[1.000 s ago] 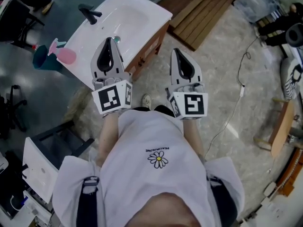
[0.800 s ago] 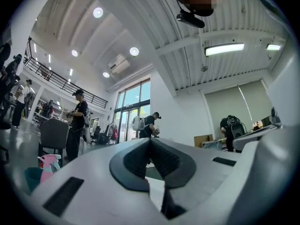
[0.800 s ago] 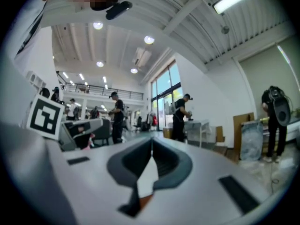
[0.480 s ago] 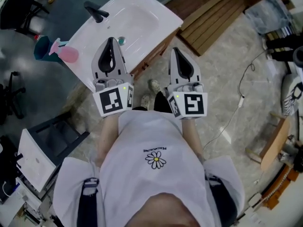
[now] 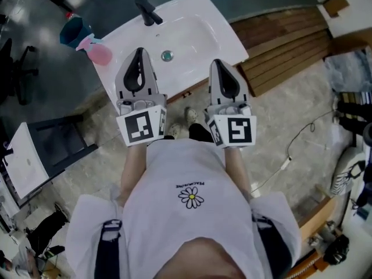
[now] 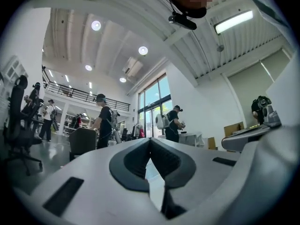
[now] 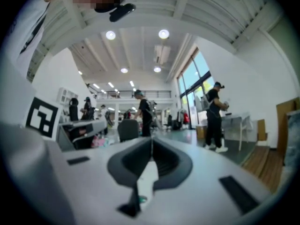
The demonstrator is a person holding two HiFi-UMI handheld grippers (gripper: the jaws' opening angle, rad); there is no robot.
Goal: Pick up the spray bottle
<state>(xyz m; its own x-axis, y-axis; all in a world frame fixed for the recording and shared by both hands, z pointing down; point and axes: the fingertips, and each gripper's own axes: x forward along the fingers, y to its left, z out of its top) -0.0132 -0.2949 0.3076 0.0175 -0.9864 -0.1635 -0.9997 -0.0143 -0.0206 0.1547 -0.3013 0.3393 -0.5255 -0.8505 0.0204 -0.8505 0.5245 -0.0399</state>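
Observation:
The spray bottle point(image 5: 99, 52) is pink with a pink trigger head and stands at the far left corner of the white sink point(image 5: 203, 28), next to a teal cup point(image 5: 72, 32). My left gripper point(image 5: 138, 54) is held over the sink's near edge, to the right of the bottle and well apart from it. Its jaws are shut and empty point(image 6: 150, 139). My right gripper point(image 5: 220, 64) is alongside it at the sink's near right edge, also shut with nothing held point(image 7: 151, 139). Both point roughly level.
A black faucet point(image 5: 148, 10) rises at the sink's back and a green drain point(image 5: 167, 55) sits in the basin. Wooden slats point(image 5: 285, 45) lie on the floor to the right, a white cabinet point(image 5: 26, 161) to the left, and a cable point(image 5: 296, 144) trails right. Several people stand far off.
The person has turned, so sink and bottle have slid right in the head view. Both grippers now face the basin squarely. Their jaws stay shut.

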